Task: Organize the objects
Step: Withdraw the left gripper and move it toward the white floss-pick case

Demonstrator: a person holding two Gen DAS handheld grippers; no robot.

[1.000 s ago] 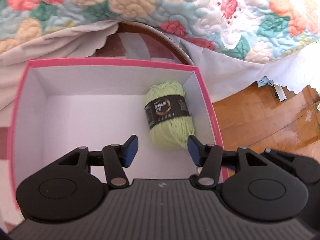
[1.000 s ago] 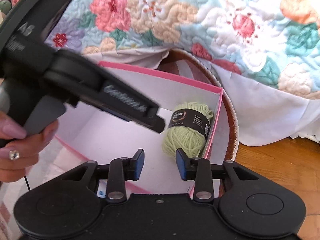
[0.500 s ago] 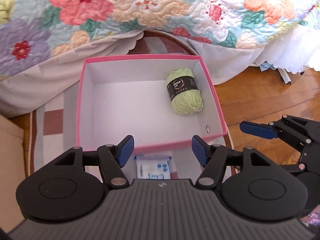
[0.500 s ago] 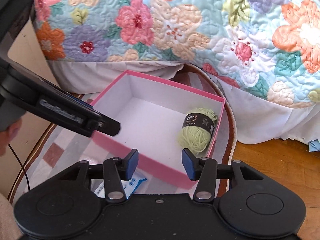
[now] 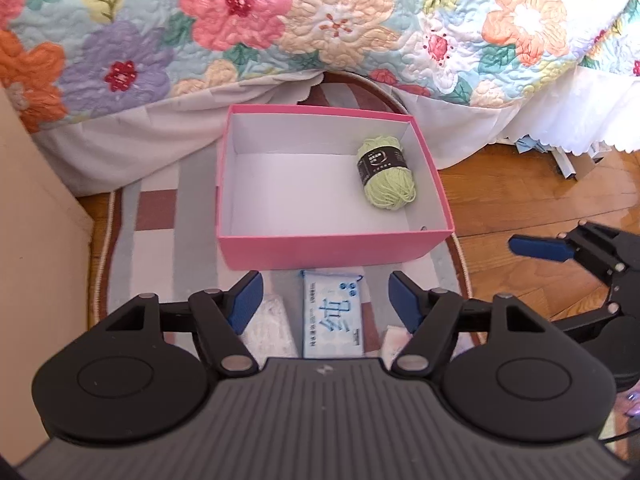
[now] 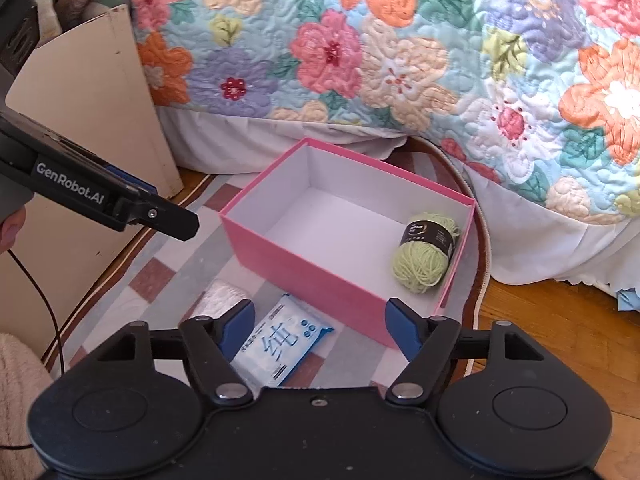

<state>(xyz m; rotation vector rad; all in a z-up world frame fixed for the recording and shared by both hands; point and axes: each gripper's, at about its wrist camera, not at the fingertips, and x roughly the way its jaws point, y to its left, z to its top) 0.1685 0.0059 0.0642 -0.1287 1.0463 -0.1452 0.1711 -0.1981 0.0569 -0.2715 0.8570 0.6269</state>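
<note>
We see a quilted bedspread (image 5: 320, 20) in bright floral patches hanging over the far side of the scene, a white scalloped bed skirt (image 5: 560, 100) showing beneath its hem. On the wooden floor (image 5: 520, 200) at the right lies an oval checked rug (image 6: 160, 276), reaching in under the bed. At the left stands a cream-coloured cabinet (image 6: 92, 112), just beside the rug's edge.
</note>
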